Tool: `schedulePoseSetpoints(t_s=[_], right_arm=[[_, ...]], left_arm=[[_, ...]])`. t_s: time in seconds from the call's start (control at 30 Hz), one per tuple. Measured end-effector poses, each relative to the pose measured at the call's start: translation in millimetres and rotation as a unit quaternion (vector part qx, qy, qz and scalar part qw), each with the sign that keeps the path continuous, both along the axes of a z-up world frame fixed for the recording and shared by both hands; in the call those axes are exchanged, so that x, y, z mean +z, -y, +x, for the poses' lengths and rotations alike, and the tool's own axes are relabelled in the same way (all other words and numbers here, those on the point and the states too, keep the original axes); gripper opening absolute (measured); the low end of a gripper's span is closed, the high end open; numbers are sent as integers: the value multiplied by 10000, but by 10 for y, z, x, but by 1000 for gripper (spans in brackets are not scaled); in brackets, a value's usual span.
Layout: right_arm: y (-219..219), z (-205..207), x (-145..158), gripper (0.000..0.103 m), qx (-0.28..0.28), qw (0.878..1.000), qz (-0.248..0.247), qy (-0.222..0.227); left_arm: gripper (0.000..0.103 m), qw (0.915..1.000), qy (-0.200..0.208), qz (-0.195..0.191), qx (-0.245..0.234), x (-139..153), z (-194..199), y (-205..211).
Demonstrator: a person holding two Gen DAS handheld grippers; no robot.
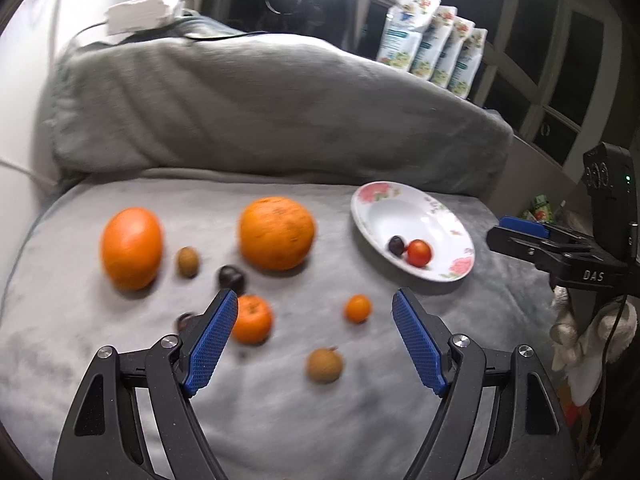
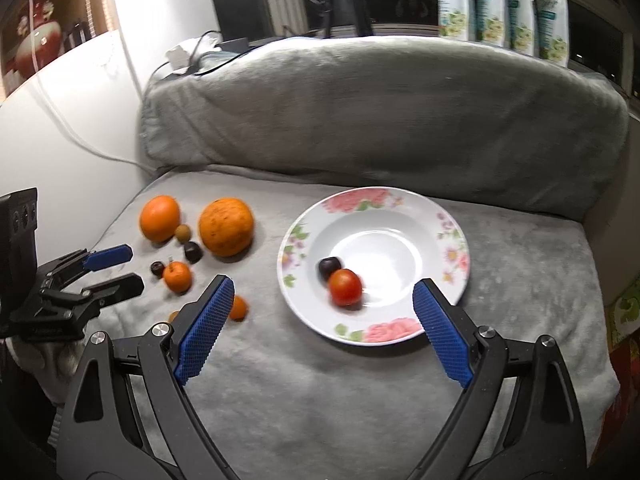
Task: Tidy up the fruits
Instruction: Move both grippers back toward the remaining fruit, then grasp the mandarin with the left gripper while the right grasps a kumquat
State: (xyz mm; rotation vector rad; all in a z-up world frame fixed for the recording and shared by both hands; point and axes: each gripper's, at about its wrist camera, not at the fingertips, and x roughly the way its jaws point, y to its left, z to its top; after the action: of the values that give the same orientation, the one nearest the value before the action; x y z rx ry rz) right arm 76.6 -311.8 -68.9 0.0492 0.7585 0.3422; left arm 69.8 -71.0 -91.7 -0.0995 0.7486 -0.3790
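Observation:
A floral white plate [image 2: 452, 240] [image 1: 368, 220] lies on the grey blanket and holds a red tomato [image 2: 345, 287] [image 1: 419, 253] and a dark plum [image 2: 329, 267] [image 1: 396, 245]. Left of it lie two big oranges [image 1: 276, 233] [image 1: 131, 247], a tangerine [image 1: 253, 319], a small kumquat [image 1: 357, 308], two brown longans [image 1: 324, 365] [image 1: 187, 261] and two dark plums [image 1: 231, 278]. My left gripper [image 1: 314, 312] is open and empty above the tangerine and kumquat. My right gripper [image 2: 322, 298] is open and empty over the plate's near edge.
A grey cushion backrest [image 1: 260, 112] rises behind the fruit. Printed pouches [image 1: 432, 48] stand on the window ledge behind it. A white wall and cable [image 2: 80, 136] are at the left. The blanket [image 2: 320, 400] drops off at the right edge.

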Motion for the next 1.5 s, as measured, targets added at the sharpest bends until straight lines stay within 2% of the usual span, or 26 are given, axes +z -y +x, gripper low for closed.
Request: schedulePoseSetpoints(t_s=[0.3,0.43,0.53,0.63,0.73,0.83,0.93,1.03,1.2,1.3,1.5], right_arm=[[-344,-46,-54,93,475,9988,41,-85],[-470,-54,-104,93,639,9978,84,-166],[-559,-59,-149,93,752,9968,106,-241],[-624,-55,-196,93,805,9962,118,-309],[-660,-38,-249,93,826,9956,192,-395],[-710,-20,-300,84,883,9947,206,-476],[-753,7,-352,81,905,9942,200,-546],[-793,44,-409,74,927,9934,226,-632],[-827,104,-487,71,896,9933,185,-713],[-824,140,-534,62,872,9928,204,-795],[-837,181,-583,60,851,9922,217,-882]], left_arm=[[79,9994,-99,29,344,-117,-130,-402],[68,9989,-198,-37,434,-188,-129,-520],[67,9986,-250,-76,471,-234,-117,-576],[58,9984,-311,-115,468,-275,-94,-616],[57,9981,-348,-164,479,-301,-80,-652],[54,9981,-373,-154,463,-326,-66,-663],[52,9978,-428,-179,471,-357,-27,-692],[48,9977,-449,-187,471,-372,-2,-711],[46,9977,-495,-141,435,-397,52,-711],[42,9976,-522,-119,434,-415,106,-711],[39,9977,-564,-93,372,-444,193,-678]])
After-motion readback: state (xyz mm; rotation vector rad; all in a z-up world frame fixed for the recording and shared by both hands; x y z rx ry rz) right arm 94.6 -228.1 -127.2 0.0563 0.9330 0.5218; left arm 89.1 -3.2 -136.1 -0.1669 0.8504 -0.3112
